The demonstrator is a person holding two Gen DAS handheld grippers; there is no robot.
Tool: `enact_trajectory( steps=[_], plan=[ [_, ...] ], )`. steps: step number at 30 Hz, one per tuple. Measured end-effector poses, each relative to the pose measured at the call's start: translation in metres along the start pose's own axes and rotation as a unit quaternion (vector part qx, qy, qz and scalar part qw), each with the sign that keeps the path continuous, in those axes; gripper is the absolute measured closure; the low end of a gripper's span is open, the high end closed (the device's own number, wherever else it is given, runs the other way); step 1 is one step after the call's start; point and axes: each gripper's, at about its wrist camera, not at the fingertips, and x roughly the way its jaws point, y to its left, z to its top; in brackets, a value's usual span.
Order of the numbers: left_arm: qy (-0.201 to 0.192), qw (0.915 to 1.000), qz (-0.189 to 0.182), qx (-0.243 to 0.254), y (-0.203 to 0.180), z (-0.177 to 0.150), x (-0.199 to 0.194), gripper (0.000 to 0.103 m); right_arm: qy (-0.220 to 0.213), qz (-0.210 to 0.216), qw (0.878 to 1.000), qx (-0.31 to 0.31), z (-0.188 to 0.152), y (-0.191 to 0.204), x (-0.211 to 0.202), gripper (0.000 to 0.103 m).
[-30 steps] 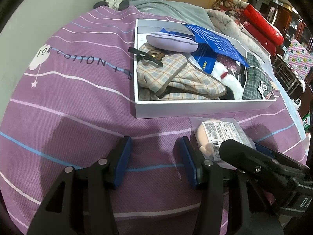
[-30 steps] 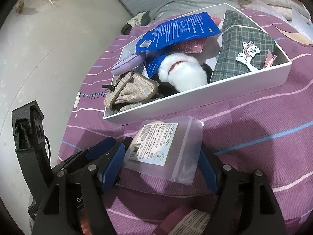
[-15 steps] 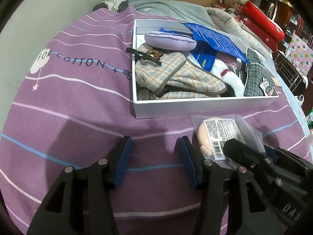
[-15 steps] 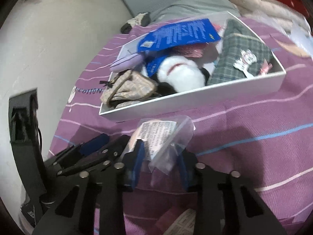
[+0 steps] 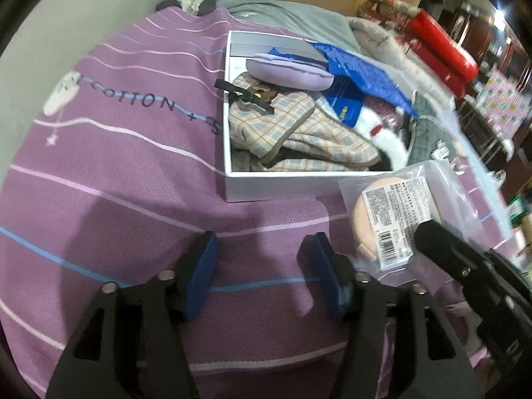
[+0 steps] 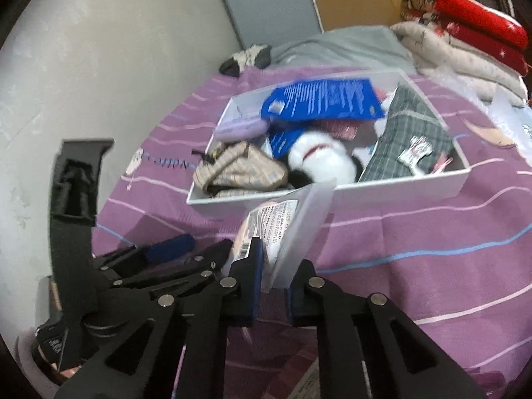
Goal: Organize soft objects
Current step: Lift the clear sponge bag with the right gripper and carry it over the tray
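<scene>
In the right wrist view the right claw [image 6: 272, 294] fills the lower centre of the frame, its blue pads pinched tight on the lower edge of a clear plastic bag [image 6: 292, 232] that holds a peach-coloured beauty puff with a printed label. The bag stands raised off the purple striped bedspread [image 6: 432, 232], in front of the near wall of the white box [image 6: 399, 189]. That box, at centre frame, holds a plaid pouch [image 6: 239, 169], a white plush toy [image 6: 319, 163], a lilac cushion [image 6: 241, 129], a blue packet [image 6: 322, 101] and a grey checked pouch [image 6: 409, 136]. In the left wrist view the left claw [image 5: 266, 277] sits at bottom centre, jaws opening with nothing between them, above the bedspread; the bag appears at the right.
</scene>
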Motion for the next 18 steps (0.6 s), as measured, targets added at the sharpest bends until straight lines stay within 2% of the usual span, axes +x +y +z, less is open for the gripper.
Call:
enact_trajectory(
  steps=[2, 5, 8, 12, 16, 18],
  plan=[
    [0.002, 0.9996, -0.027, -0.008, 0.003, 0.002, 0.001, 0.026, -0.010, 0.006, 1.000, 0.011, 0.002, -0.004, -0.007, 0.095],
    [0.007, 0.9997, -0.025, -0.003, -0.001, 0.003, 0.000, 0.025, -0.013, 0.018, 0.999, 0.027, 0.004, -0.011, -0.012, 0.096],
    [-0.001, 0.9997, 0.008, 0.022, -0.013, 0.003, -0.008, 0.028, -0.015, 0.032, 0.999, 0.042, 0.009, -0.016, -0.017, 0.098],
    [-0.033, 0.9943, 0.079, 0.064, -0.036, 0.005, -0.024, 0.028, -0.030, 0.063, 0.995, 0.071, 0.018, -0.026, -0.032, 0.099],
    [-0.076, 0.9909, 0.087, 0.070, -0.044, 0.012, -0.044, 0.028, -0.039, 0.105, 0.986, 0.126, 0.029, -0.048, -0.043, 0.099],
    [-0.083, 0.9904, 0.084, 0.071, -0.048, 0.016, -0.046, 0.028, -0.048, 0.119, 0.980, 0.155, 0.036, -0.060, -0.047, 0.099]
  ],
)
